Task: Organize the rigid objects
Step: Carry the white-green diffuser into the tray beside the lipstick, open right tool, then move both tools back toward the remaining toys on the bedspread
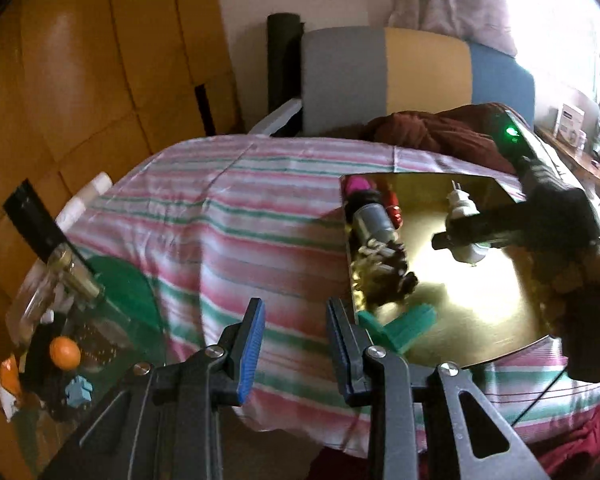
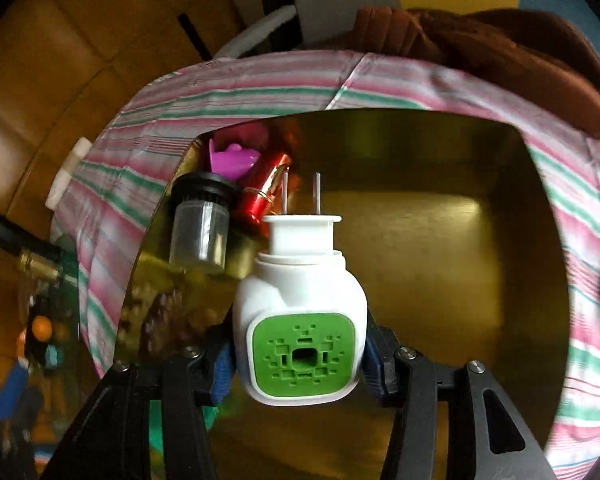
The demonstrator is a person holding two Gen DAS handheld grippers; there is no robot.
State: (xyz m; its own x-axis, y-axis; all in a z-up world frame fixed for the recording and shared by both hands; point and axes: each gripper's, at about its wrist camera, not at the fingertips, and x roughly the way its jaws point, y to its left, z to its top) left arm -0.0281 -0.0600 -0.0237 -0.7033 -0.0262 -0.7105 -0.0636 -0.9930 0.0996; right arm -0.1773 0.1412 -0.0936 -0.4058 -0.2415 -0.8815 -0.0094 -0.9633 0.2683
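Observation:
My right gripper is shut on a white plug-in device with a green face, prongs pointing away, held over a shiny gold tray. In the left wrist view the same device hangs in the right gripper above the tray. Along the tray's left side lie a clear vial with a black cap, a magenta piece and a red metallic piece. A green plastic part lies at the tray's near edge. My left gripper is open and empty over the striped cloth.
The striped cloth covers the table. A clear bin at the left edge holds an orange ball, a brass fitting and a blue piece. A brown cloth heap and a chair stand behind.

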